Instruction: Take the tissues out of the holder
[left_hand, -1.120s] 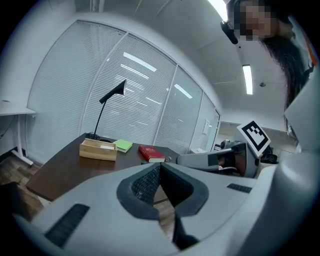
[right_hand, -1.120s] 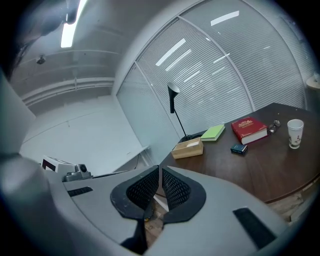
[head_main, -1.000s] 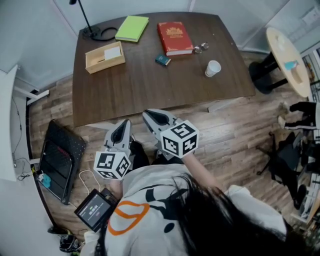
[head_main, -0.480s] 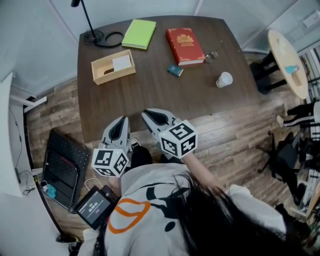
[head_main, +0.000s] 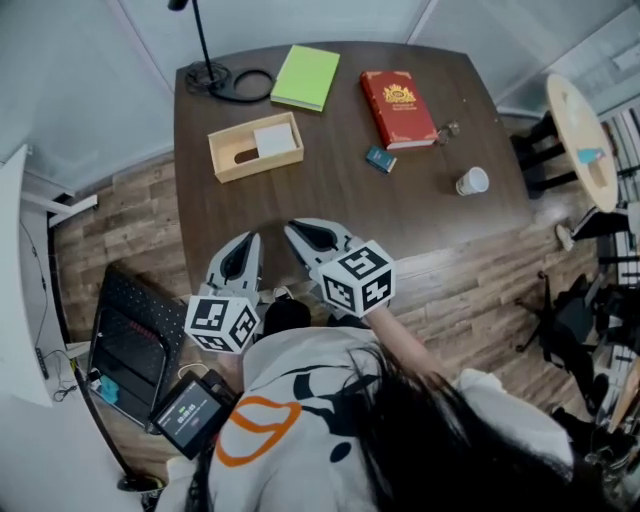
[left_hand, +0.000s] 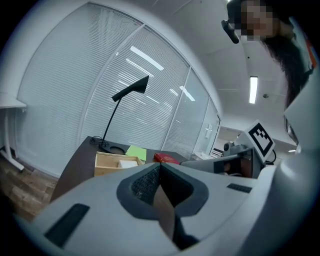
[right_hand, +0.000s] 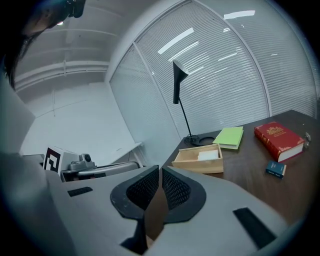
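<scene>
Head view, looking steeply down: in the lower centre of the frame the left gripper and right gripper sit side by side, near the front edge of a dark wooden table and well short of anything on it. Each gripper view shows its jaws pressed together with nothing between them. Farther up, left of centre, stands the open wooden holder, with the white tissues lying flat in its right half. Beyond it, along the top of the frame, are a lamp base, a green notebook and a red book. The tissues will likely be very light, soft and limp, and easy to tear, so a gentle pinch on the top of the stack near an exposed edge suits them. The holder looks light too and may slide or lift, so steadying its wall with the other gripper seems wise.
</scene>
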